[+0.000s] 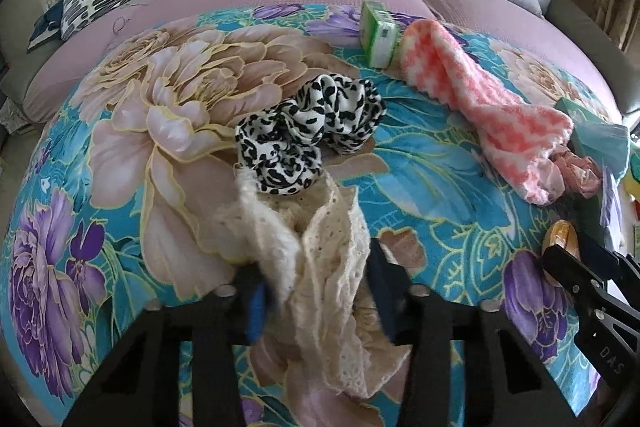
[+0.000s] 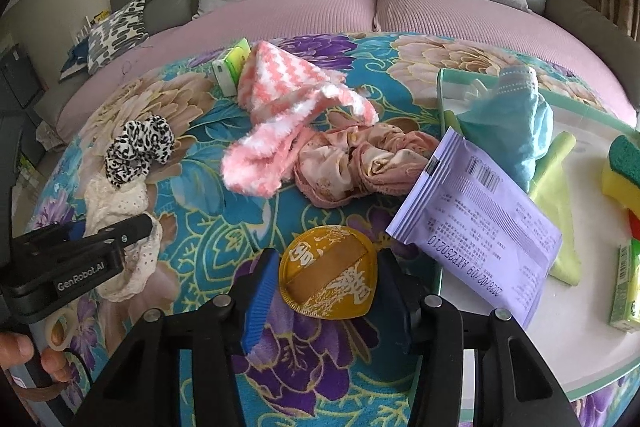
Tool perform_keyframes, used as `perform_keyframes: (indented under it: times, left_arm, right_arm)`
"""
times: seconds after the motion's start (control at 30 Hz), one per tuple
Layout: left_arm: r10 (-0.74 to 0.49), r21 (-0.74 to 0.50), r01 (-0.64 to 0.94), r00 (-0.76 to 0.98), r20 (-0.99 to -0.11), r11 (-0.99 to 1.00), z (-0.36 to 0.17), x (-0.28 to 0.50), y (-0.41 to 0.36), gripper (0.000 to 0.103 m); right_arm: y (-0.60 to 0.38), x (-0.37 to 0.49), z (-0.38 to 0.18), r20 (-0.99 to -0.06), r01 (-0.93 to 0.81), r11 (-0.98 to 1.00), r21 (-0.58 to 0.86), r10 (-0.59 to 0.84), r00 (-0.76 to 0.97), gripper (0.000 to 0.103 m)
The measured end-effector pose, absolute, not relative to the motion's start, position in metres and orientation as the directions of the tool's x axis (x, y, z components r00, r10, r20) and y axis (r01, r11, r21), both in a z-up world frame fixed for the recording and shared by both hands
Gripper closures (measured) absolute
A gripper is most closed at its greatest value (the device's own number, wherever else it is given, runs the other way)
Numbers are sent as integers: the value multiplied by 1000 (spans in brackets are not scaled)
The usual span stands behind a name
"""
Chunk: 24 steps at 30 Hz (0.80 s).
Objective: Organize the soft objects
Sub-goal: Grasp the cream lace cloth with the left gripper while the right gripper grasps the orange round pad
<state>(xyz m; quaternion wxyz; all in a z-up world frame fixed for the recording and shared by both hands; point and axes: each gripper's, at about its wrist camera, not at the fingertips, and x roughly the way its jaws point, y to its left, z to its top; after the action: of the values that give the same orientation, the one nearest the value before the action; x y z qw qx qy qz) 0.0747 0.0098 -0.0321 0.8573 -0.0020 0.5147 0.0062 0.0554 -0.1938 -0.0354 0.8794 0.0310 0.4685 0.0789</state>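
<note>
Left tongs (image 1: pixel 316 291): clamping on the cream lace cloth (image 1: pixel 324 267), lying on the floral cover (image 1: pixel 420 155) beside the leopard scrunchie (image 1: pixel 308 131). Right tongs (image 2: pixel 328 291): standing apart, straddling the yellow round pad (image 2: pixel 328 275) (whether the pads are touching it is unclear). Pink fuzzy sock (image 2: pixel 288 123): resting mid-cover.

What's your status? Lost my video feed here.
Left gripper clamped on cream lace cloth. Right gripper straddling yellow pad, grip unclear. Leopard scrunchie lies on the lace's far end.
</note>
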Motion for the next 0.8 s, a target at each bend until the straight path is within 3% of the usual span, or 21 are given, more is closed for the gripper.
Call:
perform_keyframes:
  times: [0.2,0.8]
  left_arm:
    - [2,10,16,481,-877,1000,-28,72,6,80]
    - [-28,-46,-7,684,-729,999,48,47,13,82]
  right_arm:
    - [-195,55,-34,-814,-109,984,142,179,552,50]
    - [-195,38,7,-717,-164,959,233,283,637,50]
